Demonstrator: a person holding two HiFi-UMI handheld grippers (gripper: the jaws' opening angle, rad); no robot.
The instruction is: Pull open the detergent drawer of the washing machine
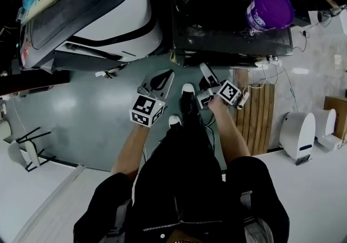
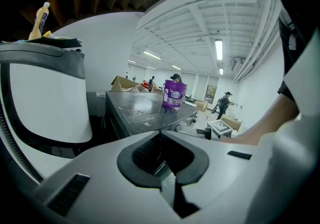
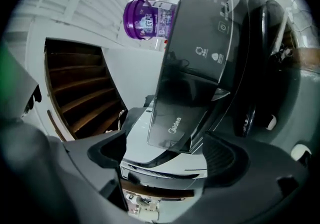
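Right gripper view shows the right gripper released, its jaws spread wide with nothing between the pads. Straight ahead of it and not yet touched is the glossy dark-grey detergent drawer front with a pale logo. It sits at a top corner of the dark-grey washing machine and looks closed. Beyond the gripper, on the machine's lid, stands a purple plastic bucket. I judge the drawer to be stiff, light plastic running on slides, with a slick face that flat pads would slip on. The best hold is therefore the lip or recess along the panel's edge, one jaw hooked behind it. Pull straight out along the slides, expecting a small catch at the start. Beside the right gripper, the left gripper is clenched on nothing and clear of the machine.
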